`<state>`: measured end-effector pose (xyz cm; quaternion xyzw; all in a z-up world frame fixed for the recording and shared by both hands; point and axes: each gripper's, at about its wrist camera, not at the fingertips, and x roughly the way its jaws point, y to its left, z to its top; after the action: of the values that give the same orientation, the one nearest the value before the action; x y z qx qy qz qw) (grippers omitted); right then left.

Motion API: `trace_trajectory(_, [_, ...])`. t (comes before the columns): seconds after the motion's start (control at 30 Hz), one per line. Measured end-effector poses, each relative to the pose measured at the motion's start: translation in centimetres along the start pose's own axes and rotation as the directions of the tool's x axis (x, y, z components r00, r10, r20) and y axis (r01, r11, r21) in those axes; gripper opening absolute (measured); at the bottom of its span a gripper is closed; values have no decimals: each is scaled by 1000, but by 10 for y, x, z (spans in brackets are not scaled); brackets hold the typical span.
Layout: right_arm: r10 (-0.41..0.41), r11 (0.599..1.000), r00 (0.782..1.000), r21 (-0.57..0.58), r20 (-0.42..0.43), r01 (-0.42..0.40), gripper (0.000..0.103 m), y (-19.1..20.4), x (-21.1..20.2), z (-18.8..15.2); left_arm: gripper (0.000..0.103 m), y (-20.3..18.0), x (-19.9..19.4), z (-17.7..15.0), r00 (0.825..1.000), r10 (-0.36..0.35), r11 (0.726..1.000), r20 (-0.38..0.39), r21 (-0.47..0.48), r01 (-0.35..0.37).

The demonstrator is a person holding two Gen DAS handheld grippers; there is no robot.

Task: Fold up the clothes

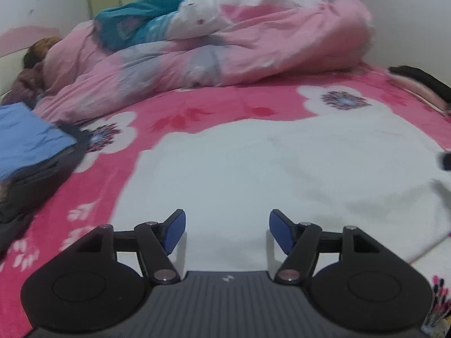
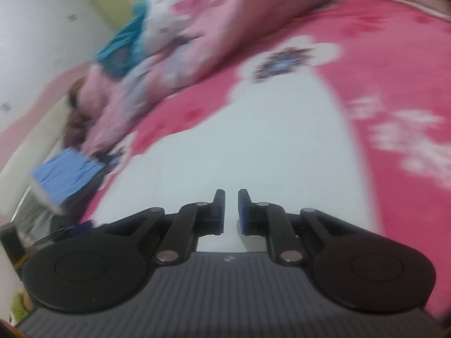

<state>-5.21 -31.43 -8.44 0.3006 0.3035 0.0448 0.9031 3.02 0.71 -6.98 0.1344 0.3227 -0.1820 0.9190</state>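
Left gripper [image 1: 227, 232] gapes empty over white garment [image 1: 282, 174] on bedspread [image 1: 197, 112].

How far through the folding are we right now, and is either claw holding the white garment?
Done: a blue folded piece sits on dark clothes at the bed's left. In hand: nothing. The left claw is open over the white garment, and the right claw shows a narrow empty gap. Left: the white garment lies spread on the pink bedspread, its folding apparently unfinished.
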Motion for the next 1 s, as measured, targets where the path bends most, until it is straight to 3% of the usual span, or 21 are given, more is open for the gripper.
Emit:
trace_trajectory(0.17, [-4,1000,995,-4,-95,4,8,-8,24,-26,73,-9,4,-22,1000,16,1000,-26,23,-15])
trace_trajectory(0.23, [25,1000,996,20,-82,-24,8,-20,7,-36,76,-6,-1,-29,1000,20,999,-16,34,-19])
trace_trajectory(0.37, [5,997,997,80,-76,1,8,-34,-20,-42,76,7,-9,-35,999,45,999,-11,1,-45])
trace_trajectory(0.47, [-34,997,997,67,-64,38,12,-23,-26,-38,75,17,-21,-35,997,81,996,13,-30,-81])
trace_trajectory(0.57, [3,1000,999,12,-48,-2,12,-4,-22,-32,78,26,-29,-37,994,102,994,38,-54,-100])
trace_trajectory(0.73, [-12,1000,994,-4,-106,12,14,1,2,-33,78,44,-18,-47,988,151,982,-18,-111,-152])
trace_trajectory(0.9, [-23,994,996,103,-85,32,14,-28,-20,-38,78,70,-25,-57,982,188,970,-31,-152,-191])
trace_trajectory(1.0, [-61,992,996,111,-59,68,14,-33,-38,-37,78,81,-32,-58,975,218,963,-36,-157,-221])
